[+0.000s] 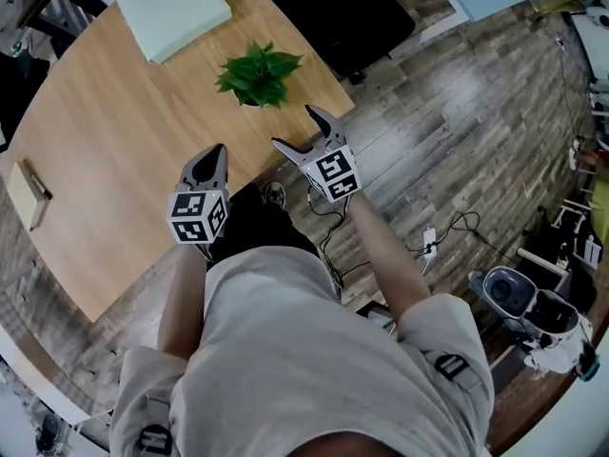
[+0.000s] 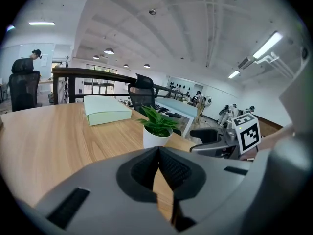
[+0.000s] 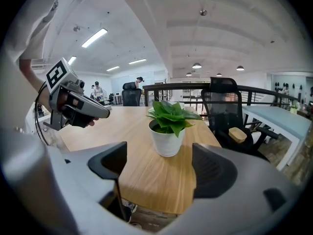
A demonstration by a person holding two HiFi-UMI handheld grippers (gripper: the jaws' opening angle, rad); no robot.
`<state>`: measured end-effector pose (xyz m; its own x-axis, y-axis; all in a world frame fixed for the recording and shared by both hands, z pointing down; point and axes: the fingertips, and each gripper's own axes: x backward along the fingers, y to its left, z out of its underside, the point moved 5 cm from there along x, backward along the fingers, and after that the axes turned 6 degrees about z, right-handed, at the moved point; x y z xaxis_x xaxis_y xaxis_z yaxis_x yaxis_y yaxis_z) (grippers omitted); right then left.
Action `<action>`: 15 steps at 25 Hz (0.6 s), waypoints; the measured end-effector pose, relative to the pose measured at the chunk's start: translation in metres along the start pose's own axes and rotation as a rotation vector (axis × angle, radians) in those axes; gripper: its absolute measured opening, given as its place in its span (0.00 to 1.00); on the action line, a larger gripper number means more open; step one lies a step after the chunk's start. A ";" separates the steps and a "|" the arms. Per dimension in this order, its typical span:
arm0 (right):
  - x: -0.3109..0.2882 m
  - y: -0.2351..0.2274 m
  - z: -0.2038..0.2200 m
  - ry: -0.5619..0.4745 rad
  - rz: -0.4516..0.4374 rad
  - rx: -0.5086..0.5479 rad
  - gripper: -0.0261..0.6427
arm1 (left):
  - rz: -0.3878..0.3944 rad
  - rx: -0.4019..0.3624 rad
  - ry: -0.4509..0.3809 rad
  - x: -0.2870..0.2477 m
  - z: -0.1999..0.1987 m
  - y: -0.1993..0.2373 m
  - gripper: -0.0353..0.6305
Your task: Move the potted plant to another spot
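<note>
Only one potted plant [image 1: 258, 76] stands near the edge of the one wooden table [image 1: 124, 150], beyond two grippers: the left gripper [image 1: 213, 152] closed on nothing, the right gripper [image 1: 294, 127] spread wide and empty.

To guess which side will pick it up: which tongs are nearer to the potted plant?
Right. The right tongs, open, face the potted plant without touching it. The left tongs, shut, are farther back near the edge of the table.
</note>
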<state>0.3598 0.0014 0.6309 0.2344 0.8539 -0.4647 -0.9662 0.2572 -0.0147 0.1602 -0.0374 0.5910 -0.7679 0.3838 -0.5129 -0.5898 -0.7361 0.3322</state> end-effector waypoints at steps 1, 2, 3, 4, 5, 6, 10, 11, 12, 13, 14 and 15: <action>-0.005 0.000 0.000 0.004 0.000 0.001 0.67 | 0.003 0.006 0.005 -0.003 0.000 0.006 0.07; -0.010 -0.001 0.000 0.010 0.002 -0.001 0.68 | 0.007 0.010 0.009 -0.006 -0.002 0.012 0.07; -0.015 -0.004 0.000 0.019 0.005 -0.001 0.68 | 0.013 0.011 0.012 -0.010 -0.004 0.018 0.07; -0.021 -0.006 0.001 0.028 0.011 -0.001 0.69 | 0.021 0.009 0.015 -0.015 -0.006 0.025 0.07; -0.026 -0.008 0.001 0.037 0.018 -0.001 0.70 | 0.030 0.006 0.021 -0.020 -0.007 0.031 0.07; -0.031 -0.009 0.002 0.046 0.024 -0.005 0.70 | 0.039 0.004 0.029 -0.024 -0.007 0.036 0.07; -0.042 -0.007 0.007 0.080 0.018 -0.025 0.72 | 0.099 -0.006 0.063 -0.037 -0.001 0.045 0.07; -0.048 -0.008 0.006 0.081 0.015 -0.020 0.72 | 0.108 -0.018 0.072 -0.042 -0.002 0.050 0.07; -0.054 -0.009 0.004 0.080 0.014 -0.013 0.72 | 0.110 -0.025 0.080 -0.048 -0.003 0.054 0.07; -0.058 -0.009 0.003 0.083 0.014 -0.003 0.73 | 0.108 -0.024 0.085 -0.051 -0.003 0.057 0.07; -0.059 -0.010 0.005 0.095 0.014 0.007 0.73 | 0.106 -0.014 0.086 -0.052 -0.003 0.058 0.07; -0.060 -0.012 0.008 0.112 0.013 0.012 0.73 | 0.104 -0.002 0.087 -0.053 -0.001 0.057 0.07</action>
<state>0.3579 -0.0487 0.6660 0.2074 0.8013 -0.5612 -0.9676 0.2523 0.0028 0.1675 -0.0998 0.6357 -0.8002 0.2556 -0.5425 -0.5077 -0.7703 0.3860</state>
